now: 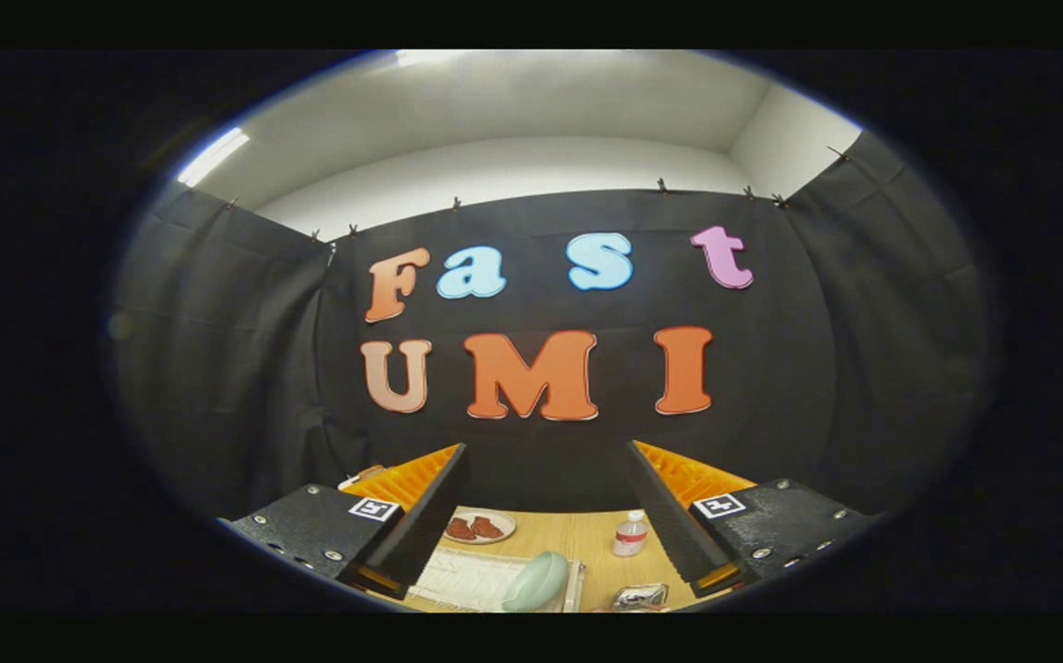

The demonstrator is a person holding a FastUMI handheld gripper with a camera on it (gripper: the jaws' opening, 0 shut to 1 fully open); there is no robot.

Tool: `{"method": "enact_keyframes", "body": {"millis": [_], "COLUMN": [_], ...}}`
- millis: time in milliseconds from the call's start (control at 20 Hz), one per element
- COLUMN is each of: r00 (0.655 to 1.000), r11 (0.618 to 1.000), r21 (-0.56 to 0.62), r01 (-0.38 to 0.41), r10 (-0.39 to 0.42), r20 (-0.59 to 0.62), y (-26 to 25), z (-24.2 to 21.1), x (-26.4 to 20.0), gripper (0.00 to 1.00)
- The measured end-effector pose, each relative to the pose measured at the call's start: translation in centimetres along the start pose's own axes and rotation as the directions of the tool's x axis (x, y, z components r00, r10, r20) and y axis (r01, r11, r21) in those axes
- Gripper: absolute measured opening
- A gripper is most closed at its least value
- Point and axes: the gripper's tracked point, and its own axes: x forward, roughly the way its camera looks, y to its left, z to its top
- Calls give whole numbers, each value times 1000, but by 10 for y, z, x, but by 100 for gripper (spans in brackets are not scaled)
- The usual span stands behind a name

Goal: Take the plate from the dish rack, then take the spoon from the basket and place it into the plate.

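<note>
My gripper (545, 456) is held high above a wooden table (578, 539), its two fingers wide apart with nothing between them. Far below, between the fingers, a pale green plate (534, 582) stands on edge in a white dish rack (481, 582). A shiny metallic object (639, 597), possibly the basket, lies to the right of the rack; I cannot make out a spoon.
A small plate with reddish-brown food (480, 527) sits beyond the rack. A small plastic bottle with a red label (629, 534) stands on the table near the right finger. Black cloth walls close the booth behind and at both sides.
</note>
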Motion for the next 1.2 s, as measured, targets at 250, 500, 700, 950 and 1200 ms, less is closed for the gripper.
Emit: {"method": "enact_keyframes", "body": {"millis": [250,500,700,950,1200], "r00": [978,873,791,655,559], "r11": [998,990,985,975,984], "r21": [50,113,136,150,72], "r01": [28,84,106,162,165], "r10": [-17,-18,-1,7,-33], "r20": [-206,-488,-612,-755,-829], "y": [-6,-7,0,6,-3], "z": [-60,-136,-181,-245,-285], "x": [12,29,38,39,39], "gripper": [100,99,96,91,87]}}
